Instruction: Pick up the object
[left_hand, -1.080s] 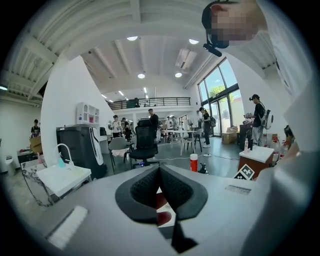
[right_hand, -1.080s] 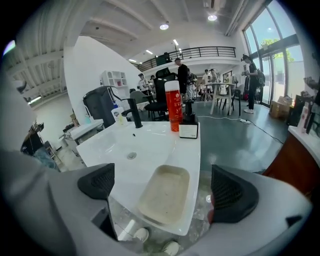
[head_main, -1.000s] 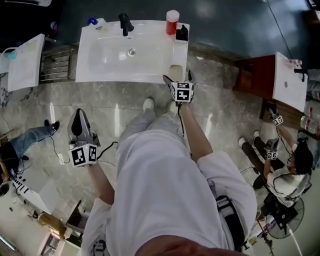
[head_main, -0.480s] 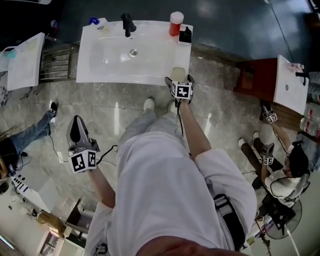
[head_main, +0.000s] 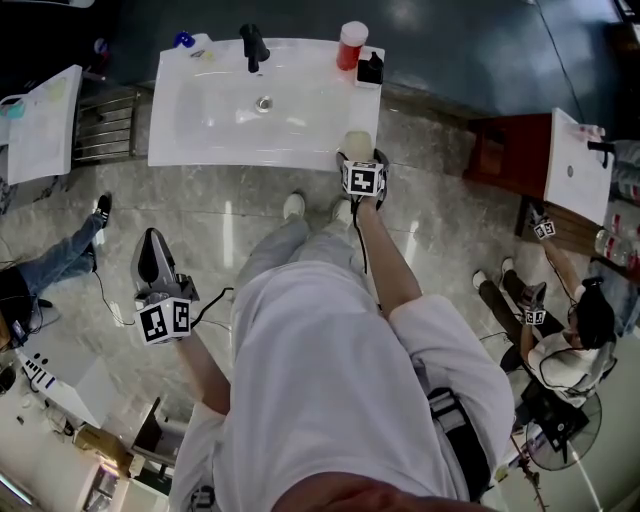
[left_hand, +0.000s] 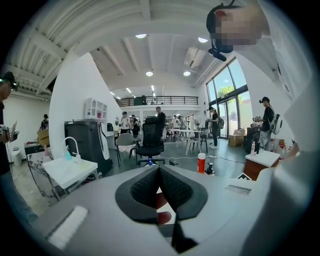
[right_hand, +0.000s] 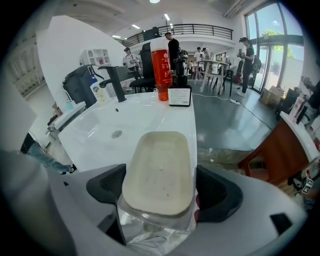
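Observation:
A cream soap dish (right_hand: 159, 170) on a clear base rests on the front right corner of the white sink (head_main: 200, 130). In the head view the dish (head_main: 356, 145) shows just beyond the marker cube. My right gripper (right_hand: 161, 190) straddles the dish, its jaws closing, and both dark pads (right_hand: 107, 187) meet the dish's long sides. That gripper (head_main: 357, 156) is reached out over the sink's front edge. My left gripper (head_main: 153, 258) hangs low at the left over the marble floor. Its jaws (left_hand: 159, 172) are shut with nothing between them.
On the sink's back rim stand a black faucet (head_main: 250, 45), a red bottle (head_main: 349, 45) and a black labelled holder (head_main: 369, 68). A second sink (head_main: 45, 120) stands left, and a wooden cabinet (head_main: 505, 150) with another basin right. People sit on the floor (head_main: 575, 340) at both sides.
The right jaws have drawn in from wide apart to the sides of the soap dish. The left gripper has drifted slightly left and stayed shut.

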